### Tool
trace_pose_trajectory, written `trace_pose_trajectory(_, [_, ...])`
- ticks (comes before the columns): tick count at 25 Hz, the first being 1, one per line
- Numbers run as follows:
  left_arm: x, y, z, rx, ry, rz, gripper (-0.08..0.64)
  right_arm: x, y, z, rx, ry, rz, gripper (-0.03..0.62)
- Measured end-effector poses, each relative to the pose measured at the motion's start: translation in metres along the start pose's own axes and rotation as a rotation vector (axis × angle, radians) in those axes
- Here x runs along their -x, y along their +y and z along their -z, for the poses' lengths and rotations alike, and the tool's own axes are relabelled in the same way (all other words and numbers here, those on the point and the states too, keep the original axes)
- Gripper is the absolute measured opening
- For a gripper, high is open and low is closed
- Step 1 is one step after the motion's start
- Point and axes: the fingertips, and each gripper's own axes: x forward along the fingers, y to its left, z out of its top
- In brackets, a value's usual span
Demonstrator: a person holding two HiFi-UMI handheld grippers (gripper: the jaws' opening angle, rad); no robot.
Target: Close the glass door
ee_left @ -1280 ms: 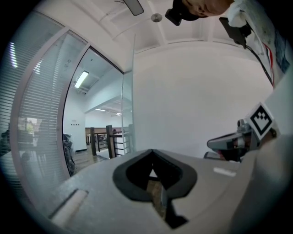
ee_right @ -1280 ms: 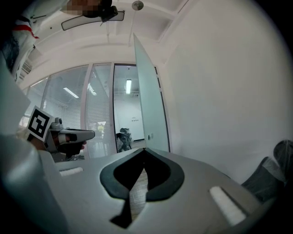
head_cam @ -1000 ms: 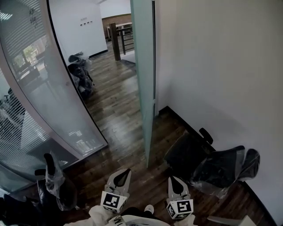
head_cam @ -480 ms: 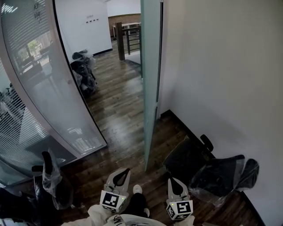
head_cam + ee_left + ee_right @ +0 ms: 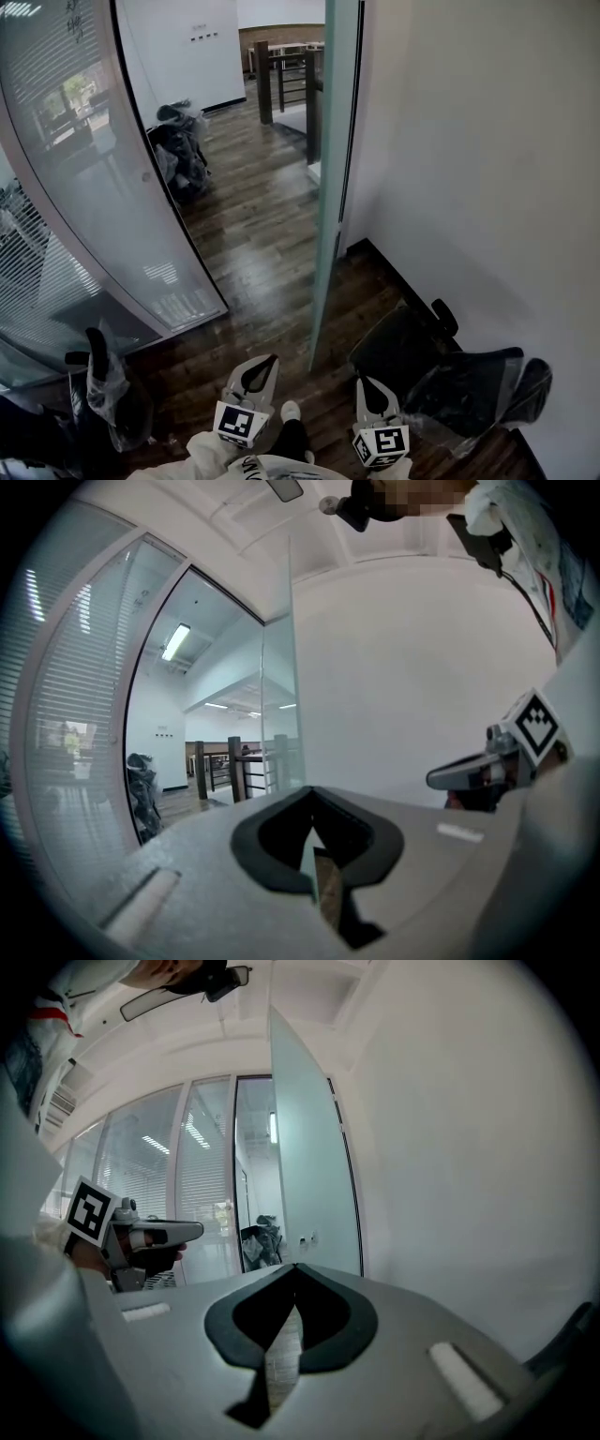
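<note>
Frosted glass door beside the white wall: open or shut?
Open: the frosted glass door stands edge-on, leaving the dark wooden floor visible beyond.

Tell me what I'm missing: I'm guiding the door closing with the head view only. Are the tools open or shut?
Observer: In the left gripper view, the left tool has its jaws together, with nothing between them.
Operator: And the other one?
Observer: The right tool is shut and empty as well, by its own view.
Operator: My view cuts the door off at the top. How high does it go?
Observer: The right gripper view shows the top edge of the glass door; it appears to end just short of the ceiling.
</note>
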Motion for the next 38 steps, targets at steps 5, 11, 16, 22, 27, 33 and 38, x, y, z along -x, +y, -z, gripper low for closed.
trace_pose_trajectory(5, [-0.024, 0.024, -0.003, -0.001, -0.003, -0.011, 0.002, -0.035, -0.006, -0.01, 0.002, 0.004, -0.011, 0.006])
trace_pose_trajectory(11, [-0.053, 0.053, 0.0, 0.009, -0.004, -0.016, 0.002, -0.077, -0.006, -0.016, 0.003, 0.017, -0.024, 0.006])
trace_pose_trajectory(16, [-0.078, 0.077, -0.003, 0.016, -0.015, -0.009, 0.002, -0.109, -0.005, -0.02, 0.027, 0.047, -0.037, 0.006])
trace_pose_trajectory(22, [-0.109, 0.104, 0.003, 0.04, -0.019, 0.002, 0.002, -0.143, -0.014, -0.026, 0.043, 0.047, -0.017, 0.006])
trace_pose_trajectory(27, [-0.13, 0.115, 0.007, 0.048, -0.023, 0.018, 0.002, -0.16, -0.022, -0.032, 0.038, 0.045, -0.017, 0.006])
trace_pose_trajectory(33, [-0.148, 0.116, 0.003, 0.044, -0.026, 0.022, 0.002, -0.175, -0.041, -0.027, 0.042, 0.078, -0.031, 0.02])
trace_pose_trajectory(38, [-0.159, 0.123, 0.0, 0.039, -0.009, -0.026, 0.002, -0.195, -0.052, -0.023, 0.056, 0.094, -0.113, 0.04])
